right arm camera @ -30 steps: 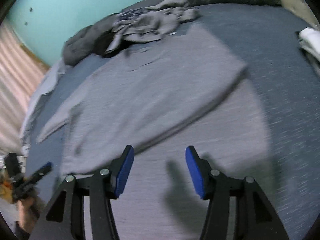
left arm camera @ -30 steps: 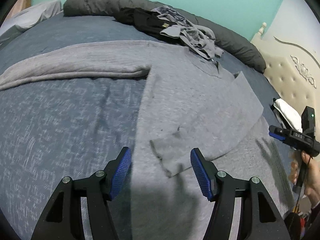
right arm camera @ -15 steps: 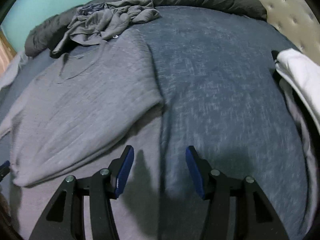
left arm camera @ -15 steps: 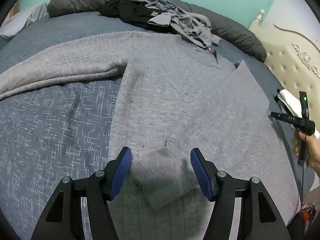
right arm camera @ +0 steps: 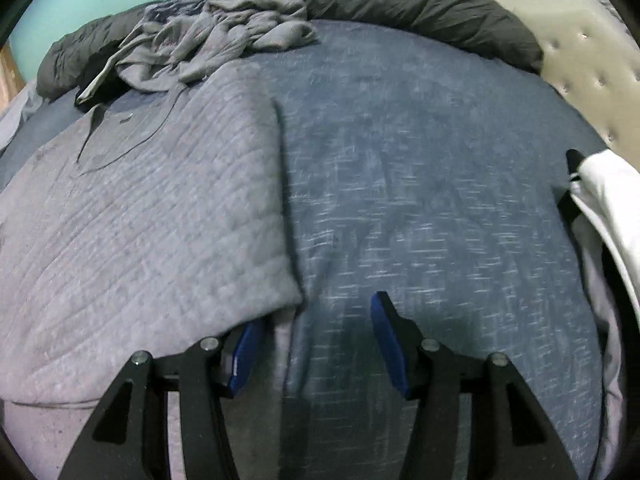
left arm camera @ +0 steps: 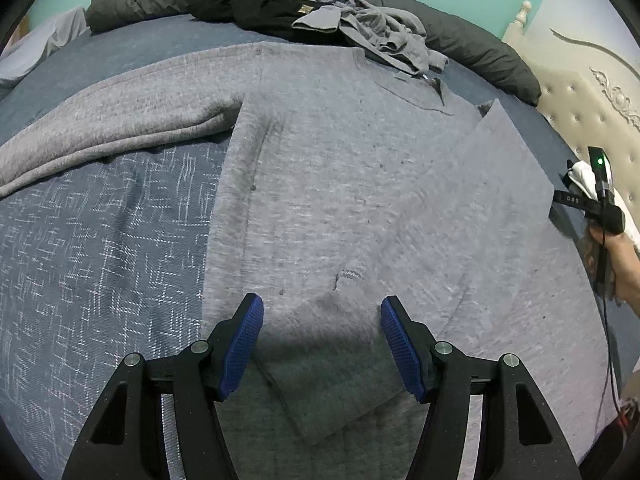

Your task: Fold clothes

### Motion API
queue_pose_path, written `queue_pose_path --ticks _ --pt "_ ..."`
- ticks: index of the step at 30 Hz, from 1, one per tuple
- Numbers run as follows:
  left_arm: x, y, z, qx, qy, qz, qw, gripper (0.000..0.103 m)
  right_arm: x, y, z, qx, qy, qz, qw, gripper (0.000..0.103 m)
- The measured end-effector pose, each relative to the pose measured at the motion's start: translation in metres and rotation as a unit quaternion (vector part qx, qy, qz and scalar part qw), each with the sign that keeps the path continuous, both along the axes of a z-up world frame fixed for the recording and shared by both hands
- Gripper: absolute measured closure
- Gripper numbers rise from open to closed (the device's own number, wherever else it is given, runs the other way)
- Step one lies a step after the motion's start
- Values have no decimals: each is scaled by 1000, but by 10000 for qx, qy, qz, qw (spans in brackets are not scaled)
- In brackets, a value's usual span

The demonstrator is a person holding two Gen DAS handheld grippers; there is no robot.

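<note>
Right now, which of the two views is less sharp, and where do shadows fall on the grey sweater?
Left wrist view: mostly sharp; a dark shadow lies on the grey sweater between the open left gripper fingers. Right wrist view: softer, the blue bedspread weave streaked by motion blur; a narrow shadow runs along the sweater's folded edge beside the open right gripper. Both views bend towards dark corners.

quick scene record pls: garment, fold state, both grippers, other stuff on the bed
garment: grey sweater, spread flat on blue bedspread
fold state: one sleeve folded across the body, cuff near the hem; other sleeve still stretched out sideways
left gripper: jaws open, over the folded sleeve's cuff, holding nothing
right gripper: jaws open, at the sweater's folded side edge
other: unfolded clothes pile, dark duvet, white cloth
</note>
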State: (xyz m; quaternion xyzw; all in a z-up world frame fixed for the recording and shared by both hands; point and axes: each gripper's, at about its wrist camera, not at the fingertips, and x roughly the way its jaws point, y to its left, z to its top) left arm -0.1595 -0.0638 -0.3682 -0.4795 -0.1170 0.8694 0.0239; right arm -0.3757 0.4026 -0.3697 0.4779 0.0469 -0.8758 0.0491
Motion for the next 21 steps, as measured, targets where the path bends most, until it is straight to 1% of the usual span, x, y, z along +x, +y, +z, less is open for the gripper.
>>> queue_pose_path --ticks 2,5,6,8,10,13,16,19,20,21 --pt "0 0 -1 -2 -18 9 10000 38 2 10 1 -125 77 -143 9998 56" --pt "1 1 -1 -23 -17 -1 10000 37 5 12 3 -67 206 -152 9996 61" --pt "1 1 -1 -30 -16 -4 10000 37 7 12 3 -46 236 -140 9996 65" --pt "1 0 -1 -3 -17 7 10000 37 6 13 1 -158 134 -125 9997 66" --pt "1 -1 0 35 -6 27 10000 37 9 19 4 -299 97 -97 9995 66" --pt "1 -3 4 89 35 69 9999 37 17 32 16 -322 96 -130 9994 64" --pt "0 -3 7 70 92 79 9999 37 23 46 39 -614 164 -265 9976 64" --pt "-1 -3 11 48 149 86 9998 37 16 40 62 -845 253 -174 9960 64" --pt "-2 -3 12 40 168 89 9998 37 12 36 68 -909 268 -112 9954 62" --pt "-2 -3 13 33 188 92 9998 37 6 26 73 -954 268 -22 9951 54"
